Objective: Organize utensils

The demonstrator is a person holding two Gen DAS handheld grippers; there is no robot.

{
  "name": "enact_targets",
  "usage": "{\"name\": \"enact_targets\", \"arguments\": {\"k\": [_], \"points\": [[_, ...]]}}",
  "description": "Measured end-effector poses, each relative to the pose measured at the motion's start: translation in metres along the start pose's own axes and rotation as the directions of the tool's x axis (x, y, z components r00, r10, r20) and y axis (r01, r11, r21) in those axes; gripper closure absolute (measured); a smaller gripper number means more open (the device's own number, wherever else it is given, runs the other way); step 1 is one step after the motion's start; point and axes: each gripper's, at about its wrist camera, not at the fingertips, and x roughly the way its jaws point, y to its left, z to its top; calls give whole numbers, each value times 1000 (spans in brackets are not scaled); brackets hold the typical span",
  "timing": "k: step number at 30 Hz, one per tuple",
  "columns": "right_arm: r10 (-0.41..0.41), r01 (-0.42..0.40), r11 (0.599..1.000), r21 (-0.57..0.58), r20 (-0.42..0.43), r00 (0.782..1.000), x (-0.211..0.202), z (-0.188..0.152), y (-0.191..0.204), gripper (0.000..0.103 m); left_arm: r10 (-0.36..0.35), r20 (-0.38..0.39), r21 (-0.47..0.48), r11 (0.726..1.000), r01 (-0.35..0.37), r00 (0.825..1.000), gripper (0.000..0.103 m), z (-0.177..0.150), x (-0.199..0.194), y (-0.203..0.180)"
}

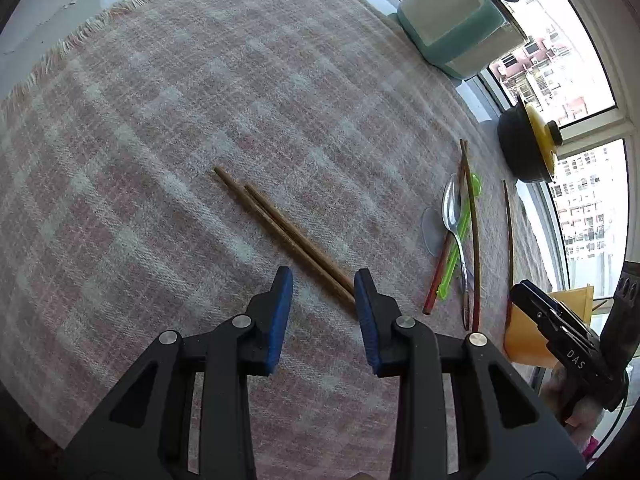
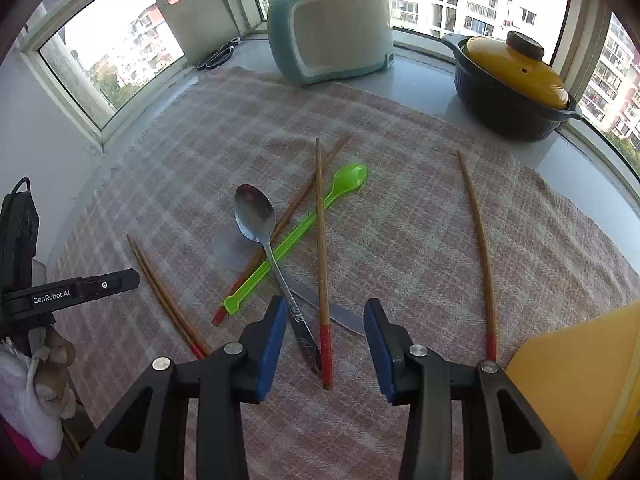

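Note:
On the plaid cloth (image 1: 160,140) lies a pair of brown chopsticks (image 1: 276,228). Their near ends reach between the blue pads of my left gripper (image 1: 323,280), which is open and not pressing on them. My right gripper (image 2: 326,312) is open above a red-tipped chopstick (image 2: 321,240) and the handle of a metal spoon (image 2: 256,212). Both lie in a crossed heap with a green plastic spoon (image 2: 320,204), another chopstick (image 2: 304,192) and a translucent utensil (image 2: 340,314). One more chopstick (image 2: 478,248) lies alone to the right.
A yellow container (image 2: 580,380) stands at the near right. Along the windowsill behind the cloth are a teal cooker (image 2: 328,20), a dark pot with a yellow lid (image 2: 512,80), scissors (image 2: 220,56) and a white board (image 2: 192,12).

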Motion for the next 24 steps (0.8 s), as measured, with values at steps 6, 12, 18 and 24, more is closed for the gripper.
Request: {"name": "enact_targets", "arguments": {"k": [6,12,18,24], "points": [[0,0,1000,-1,1,1000,2,3,-2,62,12,-18,-21,1000,-12,1000,76,5,13,3],[-4,4,1000,-4,6,1000,1,4,-4,62,63,-21,5,998,-63,998,86,6,13,1],[-6,6,1000,-7,-2,1000,5,5,-3,65,79,-16,-4,997,-79,997,86,16,18,-4],[-6,6,1000,-13,-5,1000,9,6,-2,65,63,-22,30,998,-62,998,86,25,28,-22]]}}
